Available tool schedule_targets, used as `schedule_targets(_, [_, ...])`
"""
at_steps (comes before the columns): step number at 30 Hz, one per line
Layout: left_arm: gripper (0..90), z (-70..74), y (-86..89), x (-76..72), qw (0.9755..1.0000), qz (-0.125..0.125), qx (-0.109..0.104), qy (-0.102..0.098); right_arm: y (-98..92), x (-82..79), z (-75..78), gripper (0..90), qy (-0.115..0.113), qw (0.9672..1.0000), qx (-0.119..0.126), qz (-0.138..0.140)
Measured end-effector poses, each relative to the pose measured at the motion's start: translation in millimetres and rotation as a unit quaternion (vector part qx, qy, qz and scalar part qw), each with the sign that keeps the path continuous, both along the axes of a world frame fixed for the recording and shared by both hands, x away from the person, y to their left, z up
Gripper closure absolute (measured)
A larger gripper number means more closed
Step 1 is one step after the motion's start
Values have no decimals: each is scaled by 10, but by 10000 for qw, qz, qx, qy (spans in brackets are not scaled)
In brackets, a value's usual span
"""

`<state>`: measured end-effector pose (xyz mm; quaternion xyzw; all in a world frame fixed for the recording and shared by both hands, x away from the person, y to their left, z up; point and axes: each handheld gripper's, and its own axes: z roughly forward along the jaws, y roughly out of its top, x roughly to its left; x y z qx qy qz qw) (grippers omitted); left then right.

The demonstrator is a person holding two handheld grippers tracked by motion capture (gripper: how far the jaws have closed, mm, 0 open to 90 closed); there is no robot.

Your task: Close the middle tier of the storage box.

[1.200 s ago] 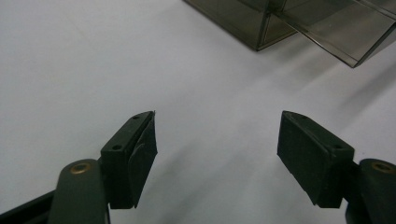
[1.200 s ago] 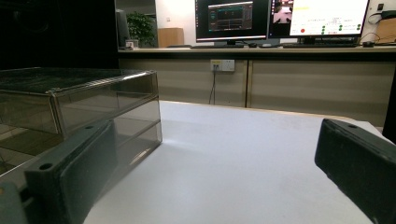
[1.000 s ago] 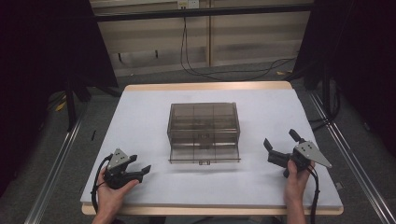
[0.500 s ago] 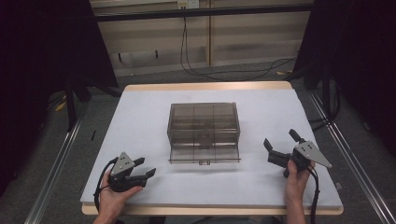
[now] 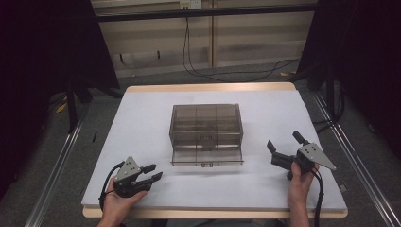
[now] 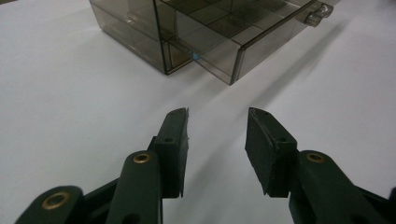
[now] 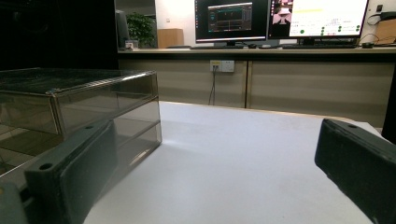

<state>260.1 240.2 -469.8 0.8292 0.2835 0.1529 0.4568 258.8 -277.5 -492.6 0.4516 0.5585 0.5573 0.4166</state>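
A smoky see-through drawer box (image 5: 206, 124) stands in the middle of the white table (image 5: 142, 123). Its bottom drawer (image 5: 207, 158) is pulled out a little toward me, with a small knob (image 6: 317, 11) on its front. My left gripper (image 5: 153, 172) lies low at the front left, pointing right toward the drawer. Its jaws have just been closing and stand partly apart with nothing between them (image 6: 218, 114). At the front right, my right gripper (image 5: 283, 140) is held wide open and empty, with the box (image 7: 93, 102) off to its left.
The table's wooden front edge (image 5: 213, 213) is close to both hands. Metal rails (image 5: 56, 170) run along the floor on either side, and cables (image 5: 222, 75) lie behind the table. A desk with monitors (image 7: 280, 21) stands far off.
The left gripper has shifted slightly right and its jaws have narrowed. The right gripper and the box have not moved.
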Motion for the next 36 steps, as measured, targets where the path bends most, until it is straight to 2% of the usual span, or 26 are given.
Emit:
schedule_targets(3, [616,8,-21,-11,10000,-26,-30,5,0,0,0,0,2,10000,10,1])
schedule_targets(4, [639,16,-32,-15,9999,-93,-86,90,0,2,0,0,-1,10000,23,20])
schedule_targets(7, [677,22,-41,-16,9996,-156,-167,146,0,3,0,0,-8,10000,18,22])
schedule_targets(8, [685,31,-55,-16,9989,-274,-278,258,1,2,0,0,3,10000,20,11])
schedule_targets(11, [711,43,-79,-28,9987,-367,-232,279,1,3,0,0,-1,10000,21,19])
schedule_targets(12, [724,53,-106,-41,9978,-484,-259,370,1,3,0,0,1,10000,22,19])
schedule_targets(15, [764,53,-148,-58,9970,-562,-298,435,1,2,0,0,10,10000,19,5])
schedule_targets(17, [774,60,-170,-64,9967,-663,-201,428,1,3,0,0,1,10000,21,18])
schedule_targets(18, [813,62,-201,-73,9961,-697,-211,499,0,2,0,0,3,10000,12,9])
schedule_targets(21, [861,66,-225,-71,9952,-788,-238,533,1,0,1,0,8,10000,9,-3])
schedule_targets(22, [867,71,-232,-67,9949,-828,-174,548,0,0,0,0,9,10000,9,-3])
schedule_targets(24, [883,69,-253,-65,9946,-834,-229,580,2,2,1,0,13,10000,48,-4])
schedule_targets(27, [883,75,-306,-65,9934,-964,-194,592,0,1,0,0,10,10000,17,6])
schedule_targets(30, [891,81,-362,-68,9924,-1093,9,568,0,2,0,0,9,10000,21,7])
schedule_targets(31, [892,72,-390,-73,9923,-1090,-4,584,1,4,0,0,4,10000,22,20])
schedule_targets(32, [898,74,-405,-72,9919,-1126,124,570,1,1,1,0,10,10000,7,-2])
schedule_targets(35, [899,54,-451,-83,9916,-1169,65,552,1,1,0,0,-6,10000,-26,7])
schedule_targets(36, [899,67,-470,-88,9902,-1263,165,579,1,2,0,0,-3,10000,-27,9])
